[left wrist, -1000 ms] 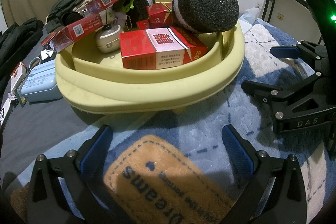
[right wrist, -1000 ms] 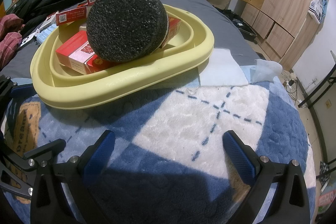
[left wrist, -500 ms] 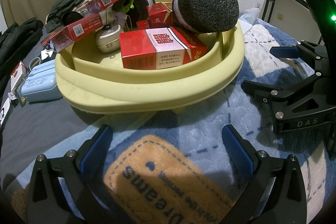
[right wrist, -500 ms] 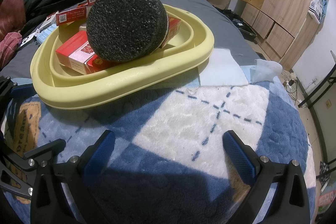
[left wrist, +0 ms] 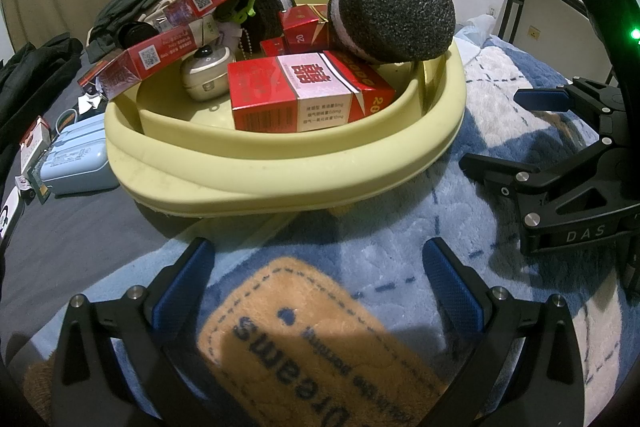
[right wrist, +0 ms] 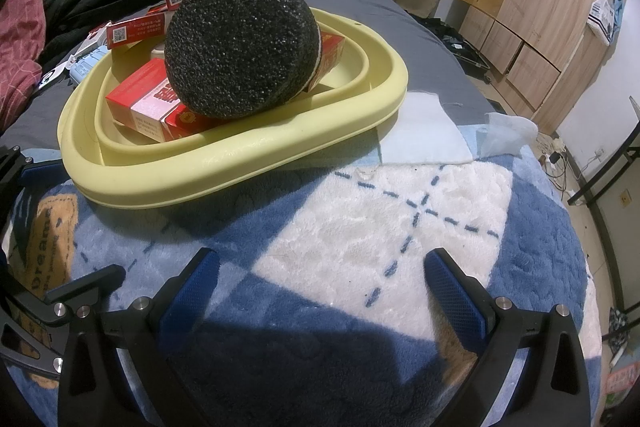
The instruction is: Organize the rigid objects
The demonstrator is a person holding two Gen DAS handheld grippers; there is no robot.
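Red cardboard cigarette boxes (left wrist: 304, 91) and a black coarse foam puck (right wrist: 240, 45) fill the unmoved pale-yellow soft basin (left wrist: 280, 171); both grippers' fingers stay spread apart, empty, over the plush blue blanket (right wrist: 360, 227).

We see sharp, evenly lit indoor frames; dark shadows fall across the blanket (right wrist: 360, 227) near us, and fisheye bending with black vignetting rings the edges.

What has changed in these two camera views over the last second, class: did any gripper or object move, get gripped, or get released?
Nothing visibly changed. The left gripper and right gripper are both open and empty above the blanket, as before, and the yellow basin with its red boxes and black sponge has not shifted.
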